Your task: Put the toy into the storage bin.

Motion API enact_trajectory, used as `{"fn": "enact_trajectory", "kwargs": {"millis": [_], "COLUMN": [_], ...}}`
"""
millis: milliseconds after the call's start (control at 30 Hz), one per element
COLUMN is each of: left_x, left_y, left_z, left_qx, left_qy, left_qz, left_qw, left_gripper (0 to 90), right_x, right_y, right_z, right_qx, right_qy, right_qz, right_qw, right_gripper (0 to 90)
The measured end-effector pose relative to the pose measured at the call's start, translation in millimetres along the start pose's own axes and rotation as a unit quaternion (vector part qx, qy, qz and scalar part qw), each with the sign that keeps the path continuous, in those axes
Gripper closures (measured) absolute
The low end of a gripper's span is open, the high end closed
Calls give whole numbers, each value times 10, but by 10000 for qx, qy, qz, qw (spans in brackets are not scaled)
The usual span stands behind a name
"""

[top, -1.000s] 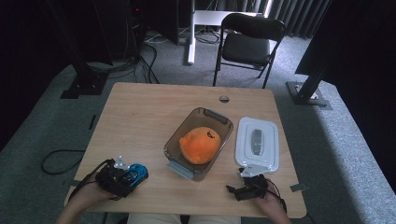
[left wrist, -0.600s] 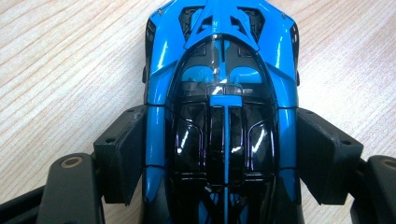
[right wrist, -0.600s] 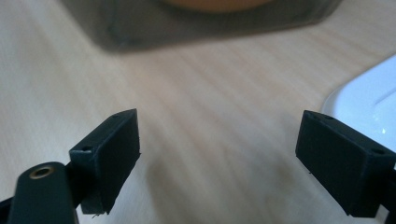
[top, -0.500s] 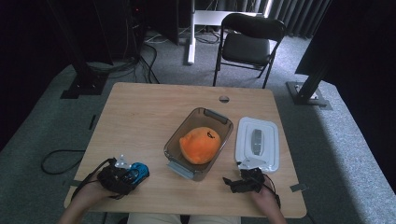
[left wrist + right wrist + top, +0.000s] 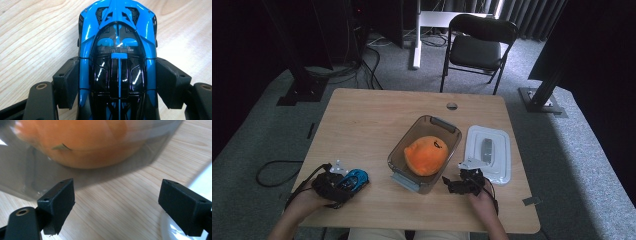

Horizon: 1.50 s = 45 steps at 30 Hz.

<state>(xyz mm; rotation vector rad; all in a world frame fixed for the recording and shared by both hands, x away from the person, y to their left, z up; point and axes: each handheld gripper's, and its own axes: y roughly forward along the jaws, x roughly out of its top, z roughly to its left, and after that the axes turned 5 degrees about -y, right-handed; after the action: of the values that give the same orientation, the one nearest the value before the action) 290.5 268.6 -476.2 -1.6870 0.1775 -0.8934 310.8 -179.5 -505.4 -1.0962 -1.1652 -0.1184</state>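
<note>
Left tool (image 5: 117,82) at 7 o'clock on the counter (image 5: 362,120), jaws just been closing, pads now against both sides of the blue toy car (image 5: 117,37); car flat on the wood; right tool (image 5: 117,205) at 5 o'clock, jaws wide, empty, between clear container (image 5: 432,127) with orange plush (image 5: 427,155) and white lid (image 5: 499,155).

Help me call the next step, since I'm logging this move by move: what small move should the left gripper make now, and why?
Probably lift the blue toy car off the table. The left gripper has just been closing, and its pads now sit against the car's sides, so the grip looks made.
</note>
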Motion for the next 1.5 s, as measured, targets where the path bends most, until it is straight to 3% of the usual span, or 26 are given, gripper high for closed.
{"fn": "enact_trajectory", "kwargs": {"millis": [167,400,800,1167,1500], "left_x": [71,266,822,1252,1604], "left_y": [-105,-372,-798,-912,-867], "left_z": [41,102,92,-11,-143], "left_qx": [20,93,257,184,77], "left_qy": [36,93,444,657,740], "left_qz": [-37,-152,-412,-516,-648], "left_qw": [10000,9998,9978,9963,9951], "left_gripper": [289,289,288,289,288], "right_x": [34,52,191,5,-132], "right_y": [47,82,222,170,105], "right_z": [72,139,242,275,226], "right_qx": [61,115,179,150,134], "right_qy": [-120,-178,-354,-351,-274], "right_qz": [-15,-2,10,73,90], "right_qw": [9999,9998,9992,9992,9995], "right_gripper": [134,134,127,127,127]}}
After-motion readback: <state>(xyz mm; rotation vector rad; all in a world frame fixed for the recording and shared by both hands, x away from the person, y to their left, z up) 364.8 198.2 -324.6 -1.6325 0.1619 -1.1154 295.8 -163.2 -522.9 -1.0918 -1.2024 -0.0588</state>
